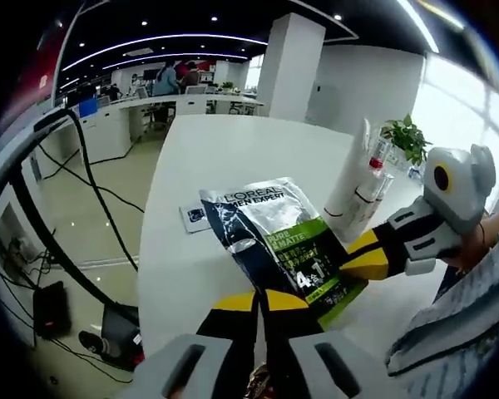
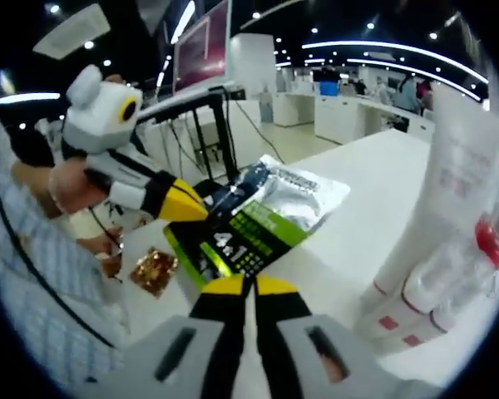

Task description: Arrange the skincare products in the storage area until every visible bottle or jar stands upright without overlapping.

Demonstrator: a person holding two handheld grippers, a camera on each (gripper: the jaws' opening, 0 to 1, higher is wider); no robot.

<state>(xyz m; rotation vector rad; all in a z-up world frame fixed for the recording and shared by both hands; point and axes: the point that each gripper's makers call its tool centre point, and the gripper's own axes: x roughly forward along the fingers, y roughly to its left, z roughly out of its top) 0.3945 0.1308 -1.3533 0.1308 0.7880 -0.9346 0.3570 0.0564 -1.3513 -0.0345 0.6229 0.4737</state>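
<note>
A silver and green L'Oreal Men Expert sachet pack hangs above the white table, held at two edges. My left gripper is shut on its near edge. My right gripper reaches in from the right and is shut on the pack's green corner. In the right gripper view the same pack sits between my right gripper, shut on it, and my left gripper, coming in from the left. Several white tubes with red caps stand upright, close together, behind the pack; these tubes fill the right of the right gripper view.
A small printed card lies flat on the table left of the pack. A gold crumpled wrapper lies near the table edge. A potted plant stands beyond the tubes. Cables run over the floor beside the table. A striped sleeve is close by.
</note>
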